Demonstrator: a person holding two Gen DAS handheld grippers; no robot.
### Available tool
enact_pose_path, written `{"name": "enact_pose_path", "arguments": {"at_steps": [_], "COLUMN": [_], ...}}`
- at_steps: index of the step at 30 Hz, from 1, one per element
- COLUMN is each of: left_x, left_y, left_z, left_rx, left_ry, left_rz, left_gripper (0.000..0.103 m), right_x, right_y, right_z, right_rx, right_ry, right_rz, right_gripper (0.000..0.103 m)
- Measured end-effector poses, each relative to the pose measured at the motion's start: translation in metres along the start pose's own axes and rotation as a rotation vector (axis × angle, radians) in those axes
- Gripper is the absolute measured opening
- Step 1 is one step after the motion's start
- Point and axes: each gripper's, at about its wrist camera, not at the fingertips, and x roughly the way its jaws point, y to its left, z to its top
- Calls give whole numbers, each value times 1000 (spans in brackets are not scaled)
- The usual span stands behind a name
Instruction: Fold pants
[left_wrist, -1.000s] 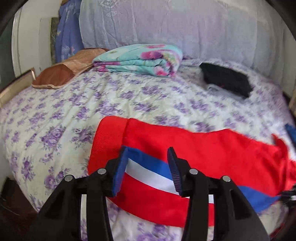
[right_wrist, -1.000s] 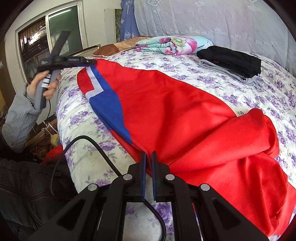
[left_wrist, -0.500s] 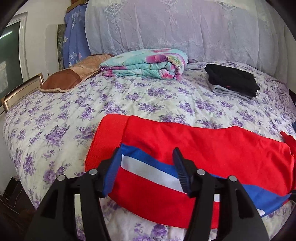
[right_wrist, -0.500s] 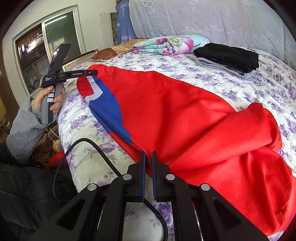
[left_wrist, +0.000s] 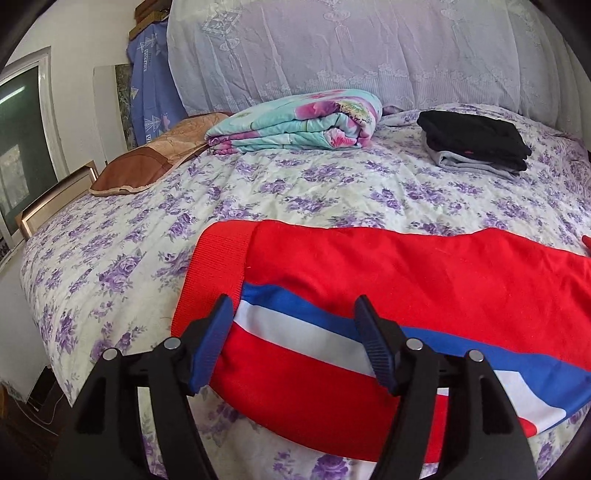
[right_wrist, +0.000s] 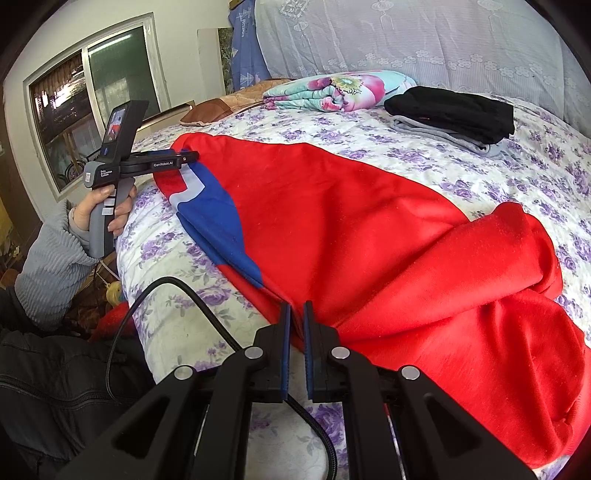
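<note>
Red pants (left_wrist: 424, 280) with a blue and white side stripe lie across the near edge of the floral bed. Their ribbed waistband (left_wrist: 218, 266) is at the left. My left gripper (left_wrist: 295, 325) is open and hovers just above the striped part by the waistband, holding nothing. In the right wrist view the pants (right_wrist: 351, 206) stretch from the waistband at far left to bunched legs (right_wrist: 517, 295) at right. My right gripper (right_wrist: 295, 314) is shut on the pants' near edge. The left gripper (right_wrist: 184, 158) also shows there, at the waistband.
A folded floral quilt (left_wrist: 299, 122) and a stack of folded black and grey clothes (left_wrist: 476, 144) sit at the back of the bed (left_wrist: 332, 184). A brown pillow (left_wrist: 155, 162) lies back left. A black cable (right_wrist: 177, 295) hangs over the near bed edge.
The left gripper has drawn back and lowered slightly near the waistband, staying open. The right gripper keeps its hold on the pants' edge and has barely moved.
</note>
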Motion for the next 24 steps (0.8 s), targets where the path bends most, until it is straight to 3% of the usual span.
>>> {"name": "enact_pose_path", "arguments": {"at_steps": [8, 15, 17, 19, 22, 24], "left_x": [-18, -30, -29, -24, -18, -17], "left_y": [-2, -26, -36, -44, -52, -59], "left_z": [4, 0, -4, -8, -16, -20], "left_rx": [-23, 17, 43, 60, 76, 100], "left_ry": [-19, -29, -19, 2, 16, 4], "left_rz": [-40, -104, -113, -125, -127, -113], "left_gripper": [66, 74, 74, 75, 79, 85], "right_x": [-1, -3, -7, -15, -31, -45], "right_y": [1, 1, 2, 6, 17, 19], "right_z": [1, 1, 2, 3, 5, 8], "right_rx": [0, 9, 10, 10, -19, -21], "right_ry": [-3, -8, -11, -23, -52, -88], "right_rz": [-5, -6, -2, 17, -12, -32], "right_gripper": [7, 9, 14, 35, 49, 52]}}
